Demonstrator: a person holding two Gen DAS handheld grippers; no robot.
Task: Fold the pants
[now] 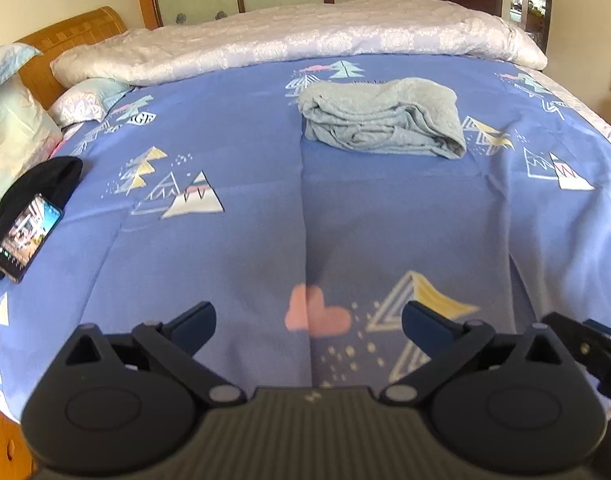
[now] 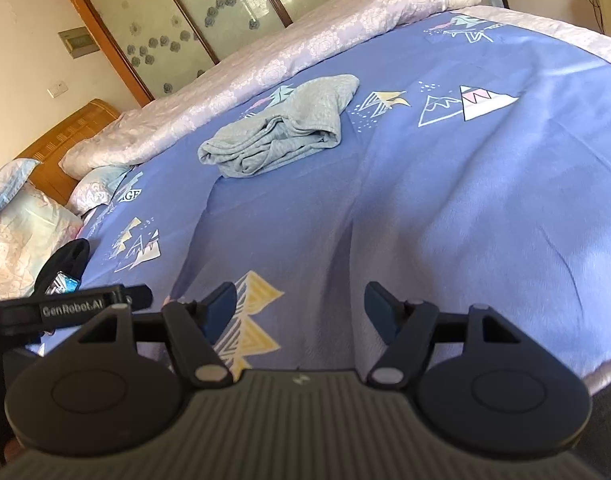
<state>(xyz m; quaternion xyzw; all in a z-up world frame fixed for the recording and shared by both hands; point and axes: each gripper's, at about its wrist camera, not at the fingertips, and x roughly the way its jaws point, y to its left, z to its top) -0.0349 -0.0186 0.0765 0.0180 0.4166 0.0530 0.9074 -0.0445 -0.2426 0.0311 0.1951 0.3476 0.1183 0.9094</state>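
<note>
Pale grey-blue knitted pants [image 1: 381,118], folded into a compact bundle, lying on the blue bed sheet printed with mountains and trees [image 1: 233,248], near the rolled lilac quilt [image 1: 305,40]. Left tool [image 1: 308,322] held above the near sheet, jaws wide apart, nothing between them. Right tool [image 2: 300,308] likewise apart and empty. Lit smartphone [image 1: 27,242] resting on a black cloth [image 1: 45,184] at the left edge, beside the pillows [image 1: 13,136].
</note>
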